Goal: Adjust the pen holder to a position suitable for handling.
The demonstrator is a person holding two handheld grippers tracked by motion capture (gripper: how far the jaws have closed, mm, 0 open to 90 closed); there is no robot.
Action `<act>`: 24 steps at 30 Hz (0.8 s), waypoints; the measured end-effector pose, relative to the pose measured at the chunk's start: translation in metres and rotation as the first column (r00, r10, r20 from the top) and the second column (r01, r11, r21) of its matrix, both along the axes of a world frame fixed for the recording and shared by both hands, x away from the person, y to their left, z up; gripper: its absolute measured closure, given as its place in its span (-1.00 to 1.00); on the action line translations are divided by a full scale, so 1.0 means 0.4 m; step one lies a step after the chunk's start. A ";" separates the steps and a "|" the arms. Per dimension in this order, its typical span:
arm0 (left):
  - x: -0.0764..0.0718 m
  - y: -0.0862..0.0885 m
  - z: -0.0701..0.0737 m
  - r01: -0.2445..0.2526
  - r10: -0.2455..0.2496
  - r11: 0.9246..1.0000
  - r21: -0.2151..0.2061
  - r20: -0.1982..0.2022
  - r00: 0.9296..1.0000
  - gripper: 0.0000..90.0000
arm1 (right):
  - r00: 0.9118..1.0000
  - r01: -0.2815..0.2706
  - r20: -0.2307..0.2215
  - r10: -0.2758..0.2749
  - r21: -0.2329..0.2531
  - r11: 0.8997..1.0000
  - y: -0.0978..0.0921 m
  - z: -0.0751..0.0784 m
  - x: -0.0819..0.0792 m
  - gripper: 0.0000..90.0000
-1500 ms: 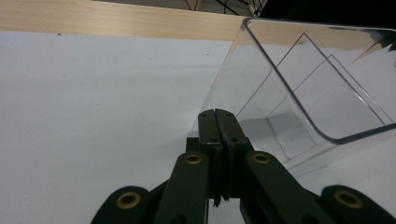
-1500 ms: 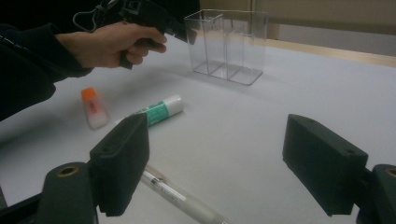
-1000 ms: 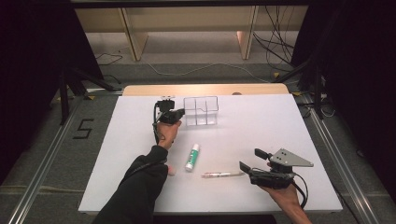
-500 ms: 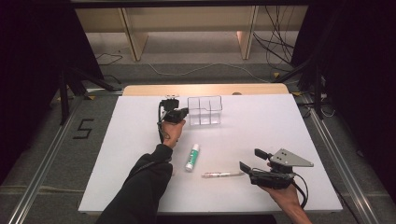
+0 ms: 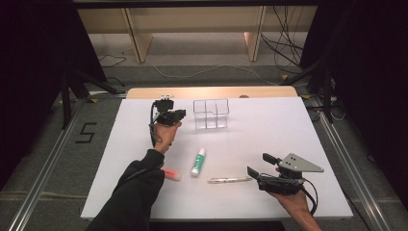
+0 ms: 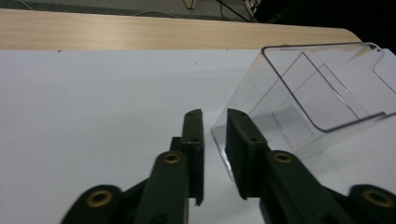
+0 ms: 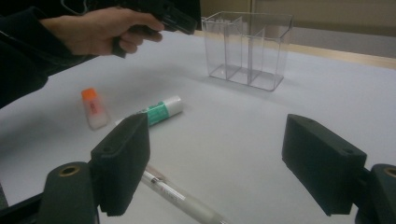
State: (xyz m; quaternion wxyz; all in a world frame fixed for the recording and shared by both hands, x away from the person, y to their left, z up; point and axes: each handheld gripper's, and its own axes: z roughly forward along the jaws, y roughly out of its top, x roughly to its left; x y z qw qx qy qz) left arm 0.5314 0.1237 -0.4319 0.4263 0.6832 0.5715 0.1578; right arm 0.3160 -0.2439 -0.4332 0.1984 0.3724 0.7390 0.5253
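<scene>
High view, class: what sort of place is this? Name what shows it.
Probably a lab or recording setup: a white table on a floor with metal rails, loose cables, and a hand-held right gripper.

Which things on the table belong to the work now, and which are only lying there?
In the work:
- clear organizer, beside the left tongs
- pen, lying in front of the open right tongs

Only lying there:
- green-and-white glue stick
- small tube with orange cap

Black "5" on floor (image 5: 85,133) left of table
</scene>
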 end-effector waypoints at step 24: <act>-0.174 0.018 0.092 0.274 -0.275 0.958 0.084 -0.001 0.962 -0.30 | 1.000 0.001 0.002 -0.001 0.000 1.000 0.000 0.001 -0.001 -0.46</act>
